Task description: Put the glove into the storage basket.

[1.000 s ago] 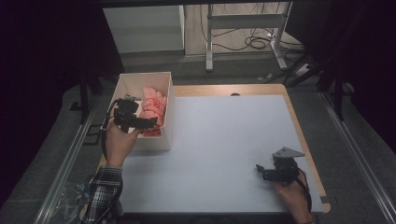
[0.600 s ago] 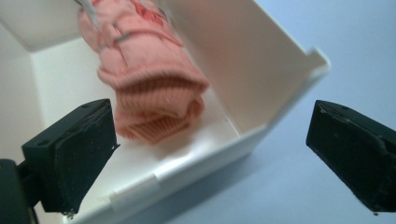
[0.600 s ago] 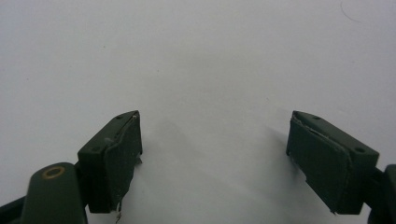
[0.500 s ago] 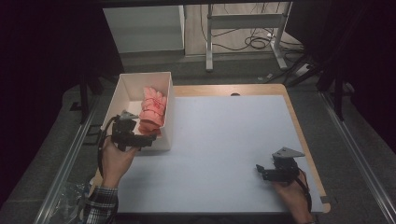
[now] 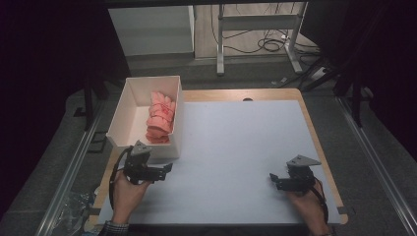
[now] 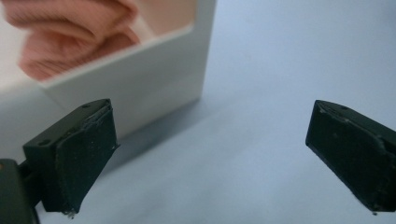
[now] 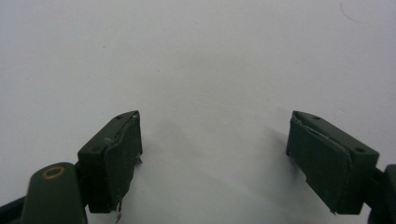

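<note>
left claw wide open, empty, low over tabletop just off box near corner | pink cloth lies inside box by its right wall | right claw open too; empty; near-right tabletop

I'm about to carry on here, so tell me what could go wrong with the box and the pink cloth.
The left gripper, jaws open and empty, sits right at the near corner of the white box; a careless swing could shove it. The pink cloth is piled against one wall, so grabbing it may snag the rim or tip the box.
</note>
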The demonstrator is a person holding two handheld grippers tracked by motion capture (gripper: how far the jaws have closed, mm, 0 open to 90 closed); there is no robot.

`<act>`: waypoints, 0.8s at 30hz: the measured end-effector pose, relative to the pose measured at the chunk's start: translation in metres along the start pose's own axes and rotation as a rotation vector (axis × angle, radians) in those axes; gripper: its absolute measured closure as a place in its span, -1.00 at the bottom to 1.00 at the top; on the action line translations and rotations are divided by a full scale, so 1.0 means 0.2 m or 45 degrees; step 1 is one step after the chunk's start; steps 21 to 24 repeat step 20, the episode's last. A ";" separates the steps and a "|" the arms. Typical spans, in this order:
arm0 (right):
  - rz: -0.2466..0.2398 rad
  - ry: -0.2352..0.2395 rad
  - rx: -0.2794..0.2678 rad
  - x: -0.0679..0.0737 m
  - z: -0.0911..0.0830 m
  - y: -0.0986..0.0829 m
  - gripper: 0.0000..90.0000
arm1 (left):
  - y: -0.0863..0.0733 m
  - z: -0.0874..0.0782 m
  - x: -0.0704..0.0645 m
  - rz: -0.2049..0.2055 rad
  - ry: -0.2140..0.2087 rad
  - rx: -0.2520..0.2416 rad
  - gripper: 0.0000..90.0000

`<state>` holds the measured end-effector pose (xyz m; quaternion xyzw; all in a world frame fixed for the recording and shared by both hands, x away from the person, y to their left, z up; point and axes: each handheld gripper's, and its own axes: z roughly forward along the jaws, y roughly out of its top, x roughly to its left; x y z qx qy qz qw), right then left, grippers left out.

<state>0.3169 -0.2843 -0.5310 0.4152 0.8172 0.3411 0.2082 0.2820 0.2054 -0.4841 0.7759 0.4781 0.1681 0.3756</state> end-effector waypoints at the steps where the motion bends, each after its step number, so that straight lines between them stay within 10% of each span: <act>1: -0.001 0.000 0.000 0.00 0.00 0.00 -0.59 | -0.02 0.02 -0.01 0.006 -0.001 0.005 -0.95; 14: 0.000 0.000 0.000 0.00 0.00 0.00 -0.59 | -0.21 0.28 -0.08 0.064 -0.019 0.105 -0.95; 24: 0.003 0.001 0.002 0.00 0.00 0.00 -0.59 | -0.21 0.29 -0.09 0.079 -0.003 0.109 -0.98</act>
